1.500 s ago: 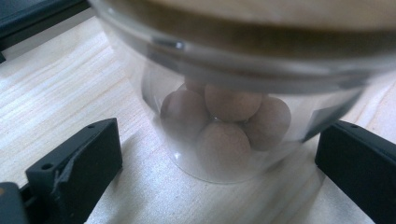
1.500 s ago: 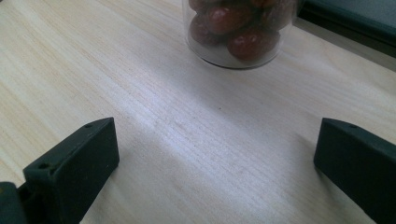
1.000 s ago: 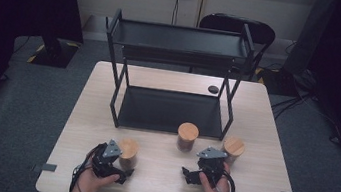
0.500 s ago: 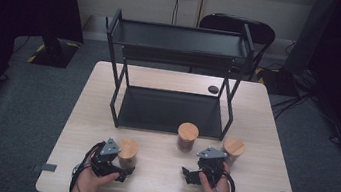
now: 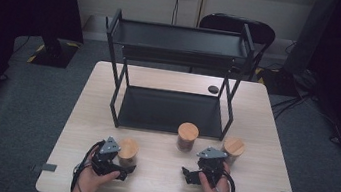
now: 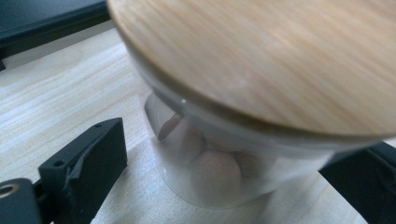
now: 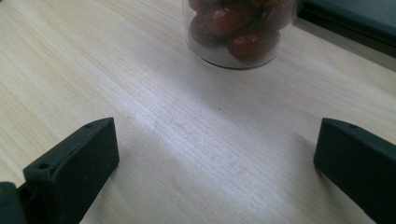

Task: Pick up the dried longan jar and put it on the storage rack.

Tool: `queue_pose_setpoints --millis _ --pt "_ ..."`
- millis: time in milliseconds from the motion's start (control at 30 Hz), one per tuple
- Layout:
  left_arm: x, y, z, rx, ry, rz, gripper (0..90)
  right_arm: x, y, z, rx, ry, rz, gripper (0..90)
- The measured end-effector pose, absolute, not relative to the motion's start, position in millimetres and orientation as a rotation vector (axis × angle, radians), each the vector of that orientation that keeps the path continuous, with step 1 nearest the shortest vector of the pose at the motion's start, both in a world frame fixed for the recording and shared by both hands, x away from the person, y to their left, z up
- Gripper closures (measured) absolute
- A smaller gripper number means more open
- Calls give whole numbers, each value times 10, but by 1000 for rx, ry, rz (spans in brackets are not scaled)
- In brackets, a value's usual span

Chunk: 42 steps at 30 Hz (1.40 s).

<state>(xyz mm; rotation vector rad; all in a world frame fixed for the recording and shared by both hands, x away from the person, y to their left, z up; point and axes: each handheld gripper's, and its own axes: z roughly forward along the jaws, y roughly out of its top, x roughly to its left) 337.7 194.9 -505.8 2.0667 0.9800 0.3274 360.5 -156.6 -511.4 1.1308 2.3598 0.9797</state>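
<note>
The pale wooden table (image 5: 171, 78) stands on grey carpet (image 5: 30, 106). The left gripper (image 5: 123, 166) brackets the jar (image 6: 243, 93) at 7 o'clock, jaws closing, not visibly pressing. The right gripper (image 7: 215, 158) is spread wide over bare wood at 5 o'clock.

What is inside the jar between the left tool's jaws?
Through the clear wall of the jar, pale rounded pieces show, heaped at the bottom. The wooden lid covers the upper part, so how full it is cannot be seen.

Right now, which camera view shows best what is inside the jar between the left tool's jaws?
The left gripper view: through the jar's glass wall, pale rounded pieces show. The high view gives the jar from above, mainly its wooden lid.
</note>
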Motion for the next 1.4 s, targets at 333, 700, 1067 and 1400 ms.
queue_pose_setpoints --millis 333,700,1067,1400 --pt "3389 1932 -5041 2048 969 328 53 3605 -1566 -5114 1131 2360 980 0" --pt "3407 1927 -5033 2033 970 330 99 3605 -1566 -5114 1131 2360 980 0" --pt "3421 1902 -5006 2015 954 335 170 3605 -1566 -5114 1131 2360 980 0" --pt "3426 1887 -4985 2018 942 351 219 3605 -1566 -5114 1131 2360 980 0"
